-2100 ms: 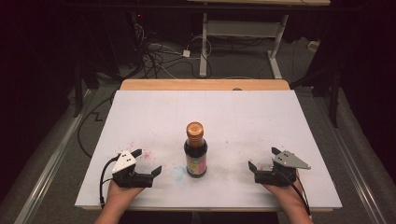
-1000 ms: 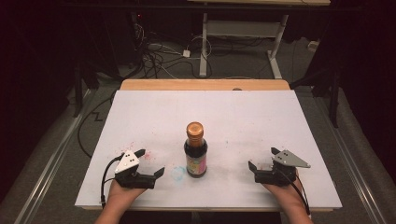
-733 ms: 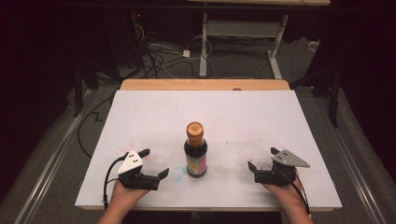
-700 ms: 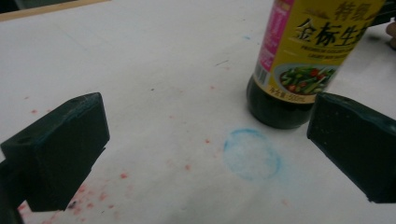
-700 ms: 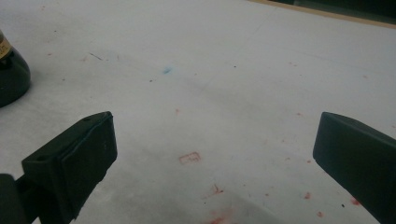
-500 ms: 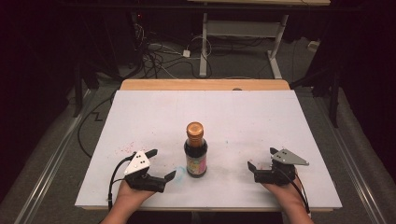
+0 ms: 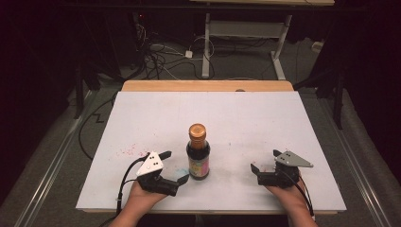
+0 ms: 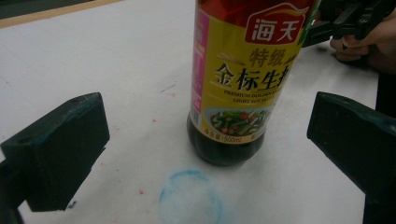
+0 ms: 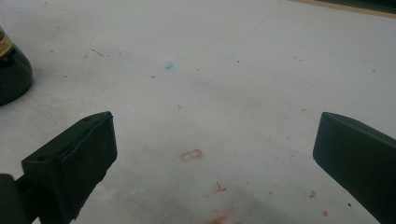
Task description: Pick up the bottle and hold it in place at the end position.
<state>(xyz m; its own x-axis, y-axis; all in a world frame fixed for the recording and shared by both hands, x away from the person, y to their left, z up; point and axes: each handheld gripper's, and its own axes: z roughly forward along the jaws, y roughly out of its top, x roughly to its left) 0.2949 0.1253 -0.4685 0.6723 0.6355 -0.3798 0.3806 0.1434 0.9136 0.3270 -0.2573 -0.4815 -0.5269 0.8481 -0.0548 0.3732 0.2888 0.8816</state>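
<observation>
A dark soy sauce bottle with an orange cap and a yellow label stands upright near the middle front of the white table top. My left gripper is open just left of it, its jaws pointing at the bottle's base. In the left gripper view the bottle stands a short way ahead of the spread jaws of that gripper, not between them. My right gripper rests open to the bottle's right, well apart from it. In the right gripper view, that gripper has bare table between its jaws and the bottle's base at far left.
A faint blue ring mark lies on the table just before the bottle. Red specks dot the surface at left. The table's wooden far edge borders a floor with cables and a desk frame.
My left gripper has slid right and slightly toward the front edge, closing in on the bottle. The right gripper and the bottle have stayed put.
</observation>
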